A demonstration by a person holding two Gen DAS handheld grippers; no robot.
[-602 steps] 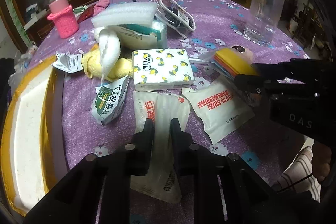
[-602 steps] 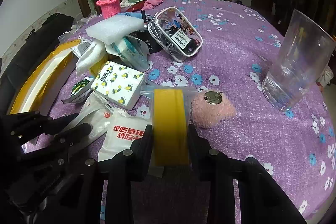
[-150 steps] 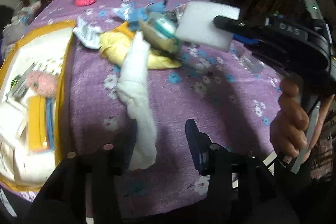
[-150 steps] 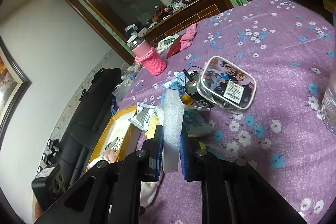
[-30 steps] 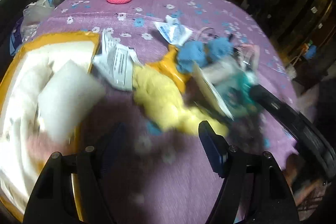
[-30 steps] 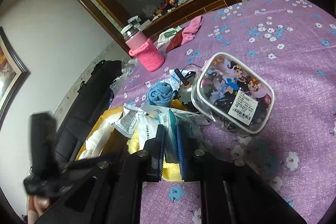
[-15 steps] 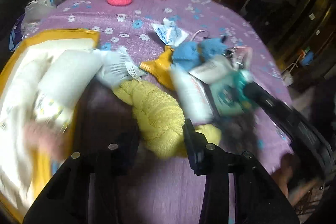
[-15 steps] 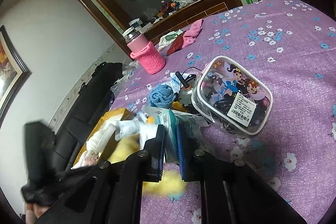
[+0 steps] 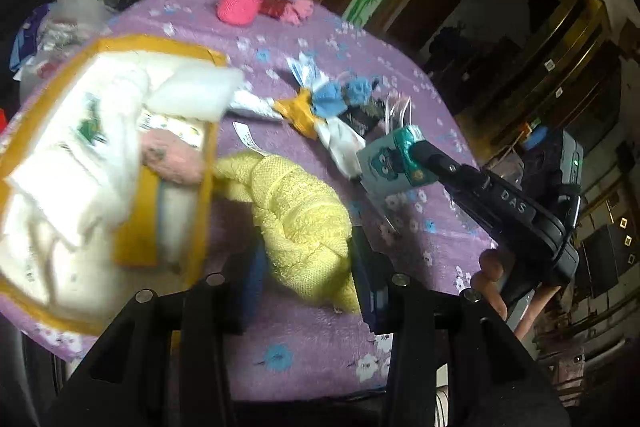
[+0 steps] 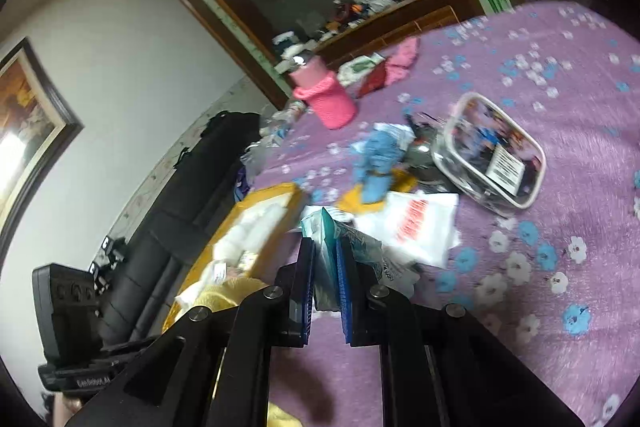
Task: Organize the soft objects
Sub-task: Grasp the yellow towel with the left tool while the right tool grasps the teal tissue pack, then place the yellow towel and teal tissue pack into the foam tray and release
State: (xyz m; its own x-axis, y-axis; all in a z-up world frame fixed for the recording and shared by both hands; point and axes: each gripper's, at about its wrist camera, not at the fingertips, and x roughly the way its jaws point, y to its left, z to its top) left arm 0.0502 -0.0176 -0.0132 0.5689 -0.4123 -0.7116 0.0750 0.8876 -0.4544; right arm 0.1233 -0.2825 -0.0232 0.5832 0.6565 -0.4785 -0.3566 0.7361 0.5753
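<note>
Left gripper half closed, pads pinching the rolled yellow terry towel (long axis running away from jaws); yellow-rimmed foam tray just beside, leftward. Right gripper clamps a teal tissue pack.

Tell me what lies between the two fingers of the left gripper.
In the left wrist view, the rolled yellow towel lies between the fingers of the left gripper, which press on it.
</note>
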